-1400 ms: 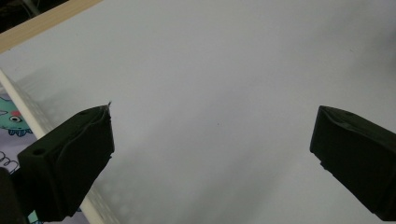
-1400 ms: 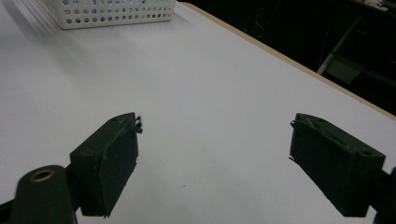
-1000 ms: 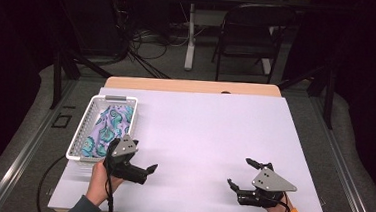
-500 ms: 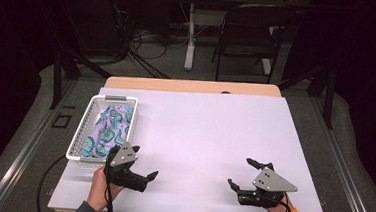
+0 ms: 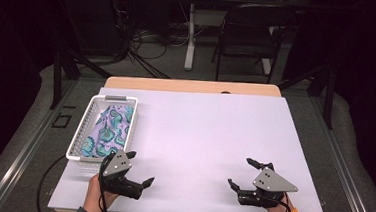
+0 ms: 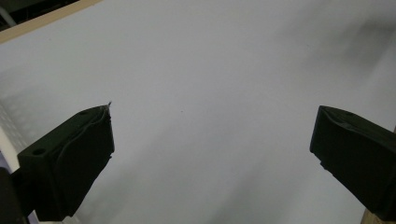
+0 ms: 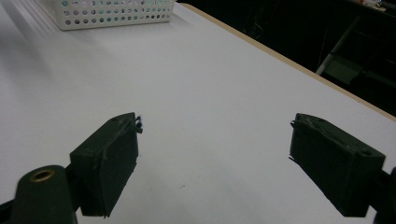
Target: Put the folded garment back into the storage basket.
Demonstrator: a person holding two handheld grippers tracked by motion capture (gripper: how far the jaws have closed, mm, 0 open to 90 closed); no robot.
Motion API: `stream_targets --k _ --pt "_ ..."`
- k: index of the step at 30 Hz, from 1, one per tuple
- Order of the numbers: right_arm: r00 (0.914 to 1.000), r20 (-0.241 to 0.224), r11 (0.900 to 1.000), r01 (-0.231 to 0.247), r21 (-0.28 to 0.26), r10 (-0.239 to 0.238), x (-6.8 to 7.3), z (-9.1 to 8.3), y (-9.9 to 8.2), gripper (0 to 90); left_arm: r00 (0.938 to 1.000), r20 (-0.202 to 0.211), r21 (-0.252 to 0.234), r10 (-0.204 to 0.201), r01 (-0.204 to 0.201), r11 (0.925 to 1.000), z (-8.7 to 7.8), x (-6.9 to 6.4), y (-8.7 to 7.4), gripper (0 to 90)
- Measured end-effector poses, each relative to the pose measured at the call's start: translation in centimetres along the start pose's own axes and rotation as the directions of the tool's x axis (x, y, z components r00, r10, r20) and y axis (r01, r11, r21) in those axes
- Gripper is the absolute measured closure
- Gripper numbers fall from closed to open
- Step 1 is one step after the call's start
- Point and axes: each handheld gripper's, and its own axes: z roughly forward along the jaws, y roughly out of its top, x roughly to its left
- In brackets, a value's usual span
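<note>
Left gripper (image 5: 140, 169) jaws wide apart, nothing between them; sits lower left of high view, just below basket corner. In left gripper view (image 6: 212, 133) bare white table surface (image 6: 224, 70) fills gap between jaws.

Right gripper (image 5: 244, 173) jaws likewise spread, empty; lower right of high view, well apart from basket.

White perforated basket (image 5: 88, 122) at left of high view; upper left in right gripper view (image 7: 112, 11). Patterned teal-purple cloth (image 5: 109, 130) lies inside basket.

Judgement: cloth untouched in basket, neither gripper on it. Reach, grasp, lift-out all left; left gripper nearest.
</note>
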Motion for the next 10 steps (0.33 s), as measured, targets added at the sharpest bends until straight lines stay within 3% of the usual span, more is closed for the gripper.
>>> stream_targets --k 10 --pt "1.0 0.002 1.0 0.002 0.002 -0.002 -0.03 -0.04 0.01 14.7 1.0 -0.001 0.008 0.007 -0.007 0.9999 0.2 0.14 -0.19 0.0"
